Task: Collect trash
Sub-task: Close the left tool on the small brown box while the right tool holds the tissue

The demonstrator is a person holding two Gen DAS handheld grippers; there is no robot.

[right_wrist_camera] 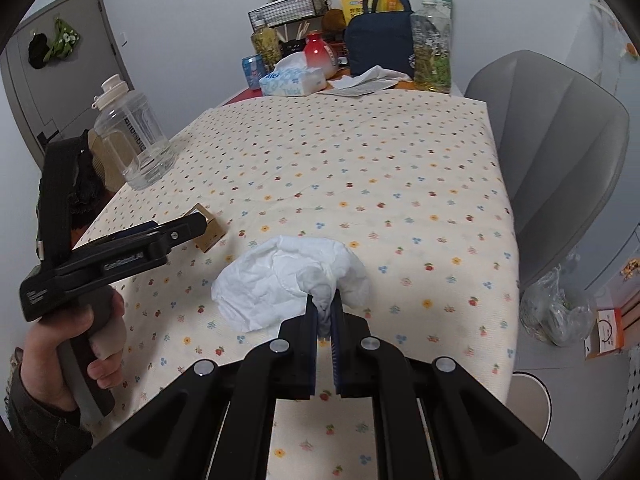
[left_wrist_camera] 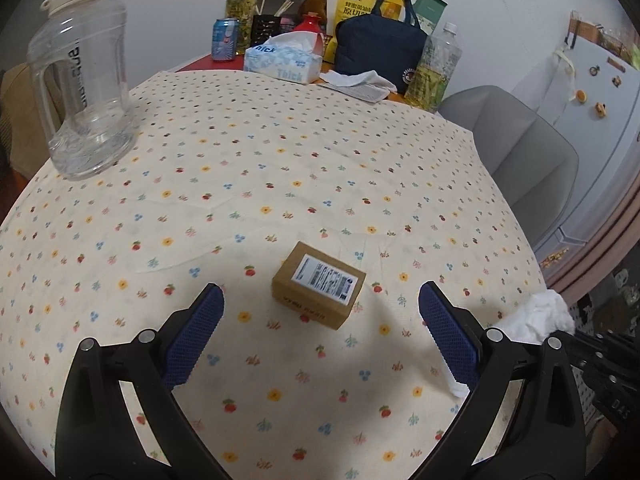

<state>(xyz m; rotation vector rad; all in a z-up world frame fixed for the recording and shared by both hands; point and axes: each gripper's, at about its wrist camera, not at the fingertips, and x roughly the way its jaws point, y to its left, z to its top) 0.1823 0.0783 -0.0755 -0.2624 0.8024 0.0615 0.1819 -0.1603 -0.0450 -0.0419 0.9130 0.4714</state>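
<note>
A small brown cardboard box [left_wrist_camera: 319, 295] with a white label lies on the flowered tablecloth, just ahead of and between the fingers of my left gripper [left_wrist_camera: 320, 300], which is open and empty. The box also shows in the right wrist view [right_wrist_camera: 208, 229], partly hidden behind the left gripper [right_wrist_camera: 176, 232]. My right gripper [right_wrist_camera: 325, 304] is shut on a crumpled white tissue [right_wrist_camera: 288, 280] and holds it over the table. The tissue shows at the right edge of the left wrist view [left_wrist_camera: 538, 318].
A clear water jug [left_wrist_camera: 80, 92] stands at the table's left edge. At the far end are a tissue box [left_wrist_camera: 284, 60], a blue can [left_wrist_camera: 225, 39], bottles, a navy bag [left_wrist_camera: 378, 50] and a loose white tissue [left_wrist_camera: 360, 82]. A grey chair [right_wrist_camera: 560, 152] stands right of the table, with a plastic bag [right_wrist_camera: 556, 308] on the floor.
</note>
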